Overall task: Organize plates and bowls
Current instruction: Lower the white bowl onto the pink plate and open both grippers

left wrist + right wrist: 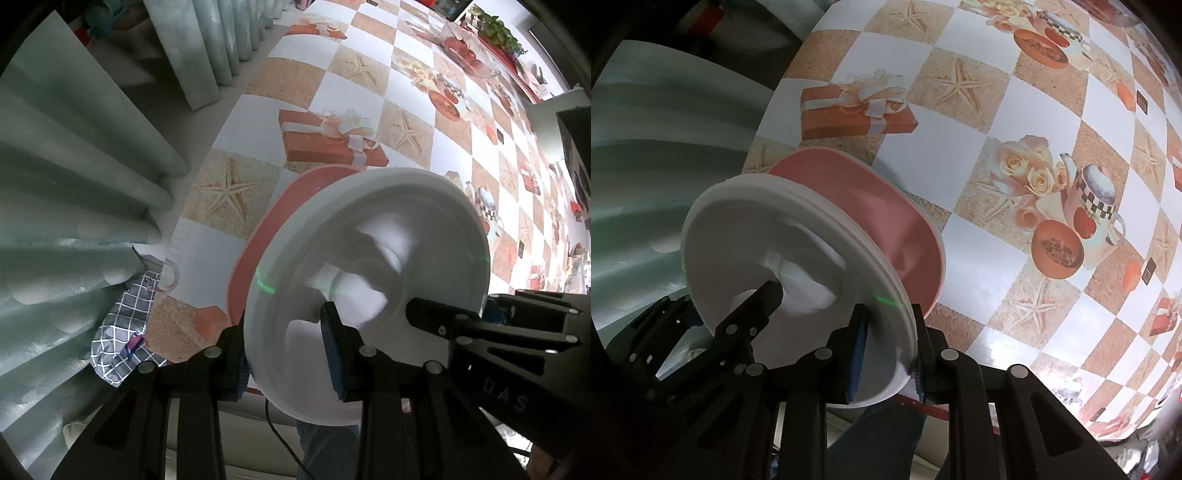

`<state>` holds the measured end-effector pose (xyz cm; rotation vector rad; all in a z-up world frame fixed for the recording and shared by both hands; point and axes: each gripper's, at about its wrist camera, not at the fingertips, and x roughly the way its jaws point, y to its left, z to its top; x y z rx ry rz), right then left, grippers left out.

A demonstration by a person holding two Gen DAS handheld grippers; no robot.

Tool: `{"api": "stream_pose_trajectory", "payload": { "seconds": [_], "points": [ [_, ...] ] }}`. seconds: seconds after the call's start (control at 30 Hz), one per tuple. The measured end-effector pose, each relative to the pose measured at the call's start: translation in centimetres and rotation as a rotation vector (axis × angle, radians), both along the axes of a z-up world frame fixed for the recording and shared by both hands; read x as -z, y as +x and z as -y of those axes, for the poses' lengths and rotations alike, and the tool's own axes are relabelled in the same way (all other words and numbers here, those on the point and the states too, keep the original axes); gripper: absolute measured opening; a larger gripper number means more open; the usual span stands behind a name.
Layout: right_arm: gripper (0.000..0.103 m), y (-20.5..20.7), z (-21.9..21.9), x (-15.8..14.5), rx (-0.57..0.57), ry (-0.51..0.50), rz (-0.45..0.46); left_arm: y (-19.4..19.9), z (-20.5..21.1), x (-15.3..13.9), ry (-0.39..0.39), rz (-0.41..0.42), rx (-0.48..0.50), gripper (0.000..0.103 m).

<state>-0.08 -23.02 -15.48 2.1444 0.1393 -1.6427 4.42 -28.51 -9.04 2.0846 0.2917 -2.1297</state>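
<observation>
Left gripper [288,354]: nearest the lens, and its pads are clamped across the rim of the white plate [369,251], one pad behind, one on the face.
Plate: held on edge, tipped steeply, off the table [332,74]; both tools pinch opposite sides of its rim.
Pink plate [258,236]: right behind the white one, at the table's near edge; whether the two touch, I can't tell.
Right gripper [890,354]: closed on the white plate's rim too, blue pads either side.
Where it all sits: near edge of the table, towards the curtain [74,184] side.
Risk one: only thin rim grips here, so if one hand twists or pulls ahead of the other, the plate could pivot out of the pads.
Risk two: slip at this spot and it likely drops past the near edge, not onto the table.
Risk three: setting down at this tilt could knock or chip the pink plate.
Writing: "DAS" reads on the right gripper's body in the left view; nothing legible on either plate.
</observation>
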Motion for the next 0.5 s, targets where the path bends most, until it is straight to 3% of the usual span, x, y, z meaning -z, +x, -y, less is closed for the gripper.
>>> {"api": "stream_pose_trajectory", "payload": {
  "seconds": [0.13, 0.3, 0.43, 0.5],
  "points": [
    [0.023, 0.1, -0.1, 0.2, 0.001, -0.007, 0.006, 0.1, -0.2, 0.0, -0.004, -0.019, 0.007, 0.042],
    [0.023, -0.3, -0.7, -0.3, -0.01, 0.007, -0.018, 0.1, -0.4, -0.5, -0.052, -0.048, 0.016, 0.063],
    [0.055, -0.8, -1.7, -0.9, -0.006, 0.046, -0.053, 0.0, -0.1, -0.7, -0.062, -0.051, 0.011, 0.065],
    [0.065, -1.0, -2.4, -1.3, 0.008, 0.034, -0.057, -0.1, 0.0, -0.7, -0.082, -0.033, 0.012, 0.077]
  ]
}}
